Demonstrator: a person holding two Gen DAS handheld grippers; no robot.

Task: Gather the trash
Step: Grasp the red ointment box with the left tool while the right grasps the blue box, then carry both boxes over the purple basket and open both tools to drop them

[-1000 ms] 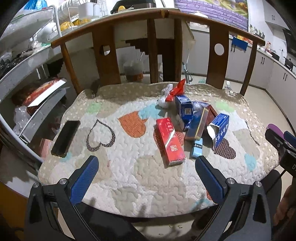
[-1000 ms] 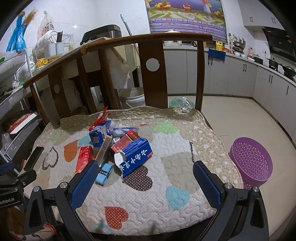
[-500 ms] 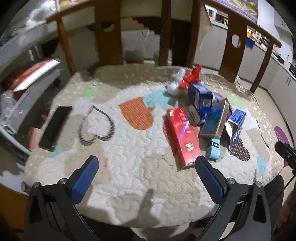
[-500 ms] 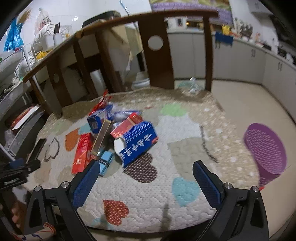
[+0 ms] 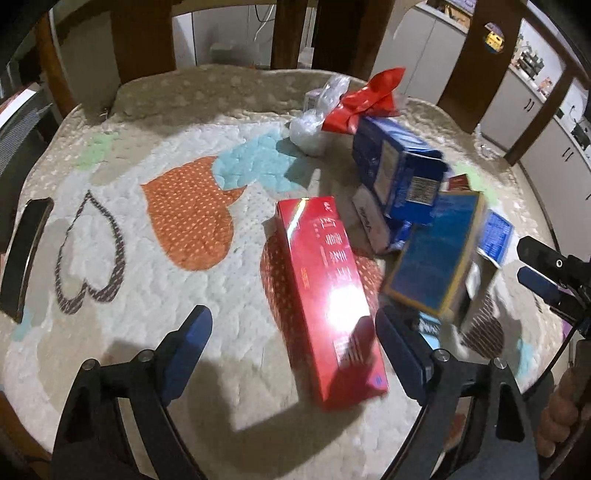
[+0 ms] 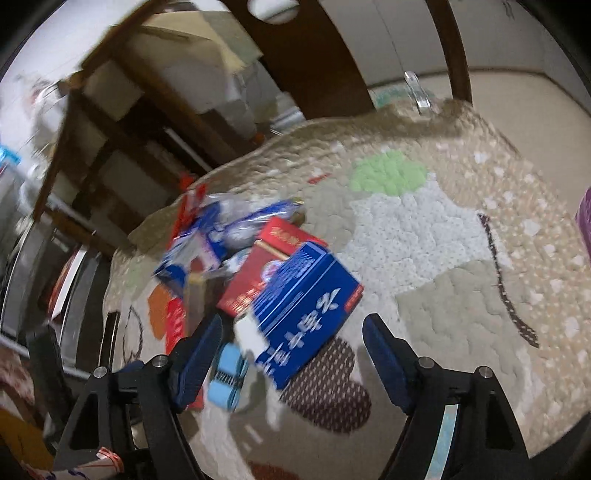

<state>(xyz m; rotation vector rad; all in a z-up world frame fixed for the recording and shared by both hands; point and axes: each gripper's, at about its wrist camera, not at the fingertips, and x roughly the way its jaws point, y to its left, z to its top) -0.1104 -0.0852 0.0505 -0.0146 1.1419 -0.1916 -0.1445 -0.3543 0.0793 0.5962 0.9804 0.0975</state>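
Observation:
A pile of trash lies on a quilted chair cushion (image 5: 122, 280). My left gripper (image 5: 291, 332) is open, its fingers either side of the near end of a long red box (image 5: 328, 295). Behind it are blue boxes (image 5: 399, 173), a flat blue carton (image 5: 436, 262), a red wrapper (image 5: 369, 99) and a clear plastic bag (image 5: 314, 125). My right gripper (image 6: 295, 339) is open just above a blue box with white writing (image 6: 306, 314); a small light-blue box (image 6: 227, 376) lies by its left finger. The right gripper also shows in the left wrist view (image 5: 546, 273).
A black phone (image 5: 22, 254) lies at the cushion's left edge. The wooden chair back (image 5: 147, 33) stands behind the pile. A purple basket (image 6: 583, 218) shows at the right edge, on the floor. A wire rack (image 6: 70, 273) stands left of the chair.
Both grippers have moved forward and down toward the pile. The left one now straddles the red box; the right one has closed in on the blue box with writing.

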